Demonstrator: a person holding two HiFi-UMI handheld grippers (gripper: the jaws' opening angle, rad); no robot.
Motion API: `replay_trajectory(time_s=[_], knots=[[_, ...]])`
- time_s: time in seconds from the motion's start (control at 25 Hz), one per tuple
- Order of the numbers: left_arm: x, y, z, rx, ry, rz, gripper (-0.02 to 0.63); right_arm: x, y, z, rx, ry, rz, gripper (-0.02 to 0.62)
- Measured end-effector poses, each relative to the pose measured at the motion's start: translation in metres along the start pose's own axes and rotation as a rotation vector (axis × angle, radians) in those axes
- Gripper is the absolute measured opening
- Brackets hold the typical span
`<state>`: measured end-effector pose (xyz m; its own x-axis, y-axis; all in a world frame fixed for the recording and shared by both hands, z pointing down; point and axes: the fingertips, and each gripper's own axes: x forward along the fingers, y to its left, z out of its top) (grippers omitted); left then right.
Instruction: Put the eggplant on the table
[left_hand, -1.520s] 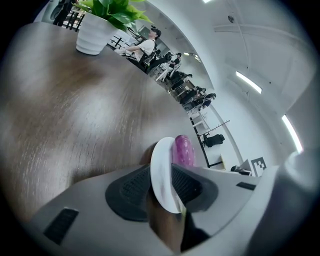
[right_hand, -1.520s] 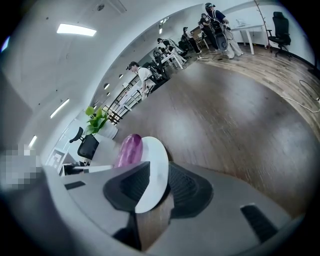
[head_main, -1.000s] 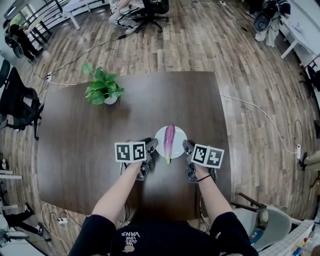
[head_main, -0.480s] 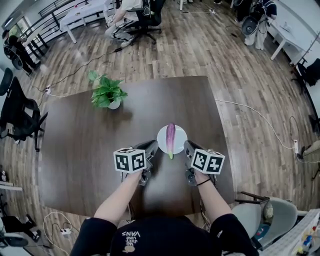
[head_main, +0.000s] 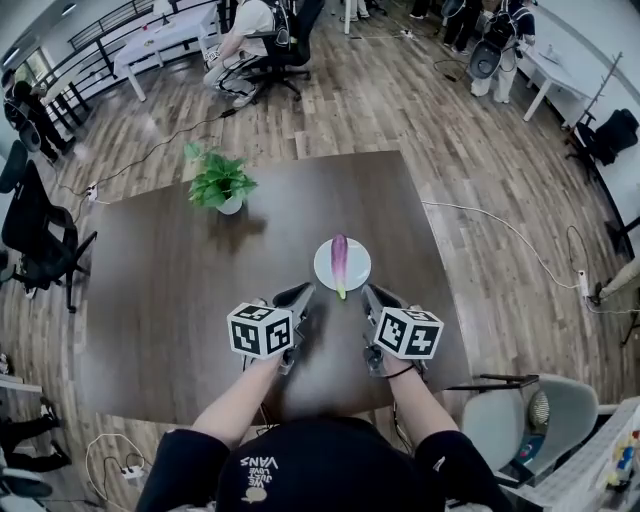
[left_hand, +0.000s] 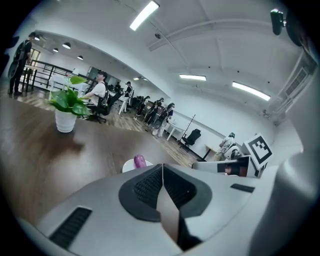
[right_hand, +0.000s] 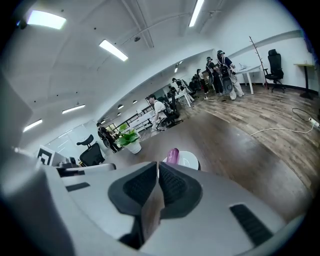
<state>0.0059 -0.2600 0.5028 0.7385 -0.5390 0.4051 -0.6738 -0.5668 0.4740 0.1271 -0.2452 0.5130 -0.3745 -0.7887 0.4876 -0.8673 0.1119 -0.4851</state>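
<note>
A purple eggplant (head_main: 339, 262) lies lengthwise on a small white plate (head_main: 324, 272) near the front of the dark wooden table (head_main: 150, 280). My left gripper (head_main: 305, 292) hovers just short of the plate's left front side; its jaws are closing, the pads nearly meet and nothing is between them. My right gripper (head_main: 368, 293) hovers at the plate's right front, shut and empty. In the left gripper view the eggplant (left_hand: 139, 160) shows just beyond the left gripper (left_hand: 162, 167). The right gripper view has the eggplant (right_hand: 173, 155) on the plate (right_hand: 189, 159) past the right gripper (right_hand: 158, 165).
A potted green plant (head_main: 222, 182) stands at the table's far left. A grey chair (head_main: 530, 420) sits off the table's front right corner. Cables (head_main: 480, 215) run over the wooden floor, and a person sits at a white desk (head_main: 165, 30) beyond.
Both grippers have risen and drawn back a little from the plate towards me. The eggplant and the plate have not moved.
</note>
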Motion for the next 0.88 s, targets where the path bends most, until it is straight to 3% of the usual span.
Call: replay_trajectory(time_s=[0.16, 0.6, 0.88], knots=[[-0.024, -0.020, -0.006, -0.020, -0.026, -0.051, 0.012, -0.024, 0.017, -0.007, -0.027, -0.041, -0.002, 0.023], [-0.083, -0.039, -0.034, 0.130, -0.067, -0.044, 0.011, -0.074, 0.051, -0.040, -0.123, -0.115, -0.049, 0.018], [-0.105, -0.045, -0.050, 0.156, -0.076, -0.050, 0.011, -0.092, 0.069, -0.054, -0.181, -0.157, -0.063, 0.018]])
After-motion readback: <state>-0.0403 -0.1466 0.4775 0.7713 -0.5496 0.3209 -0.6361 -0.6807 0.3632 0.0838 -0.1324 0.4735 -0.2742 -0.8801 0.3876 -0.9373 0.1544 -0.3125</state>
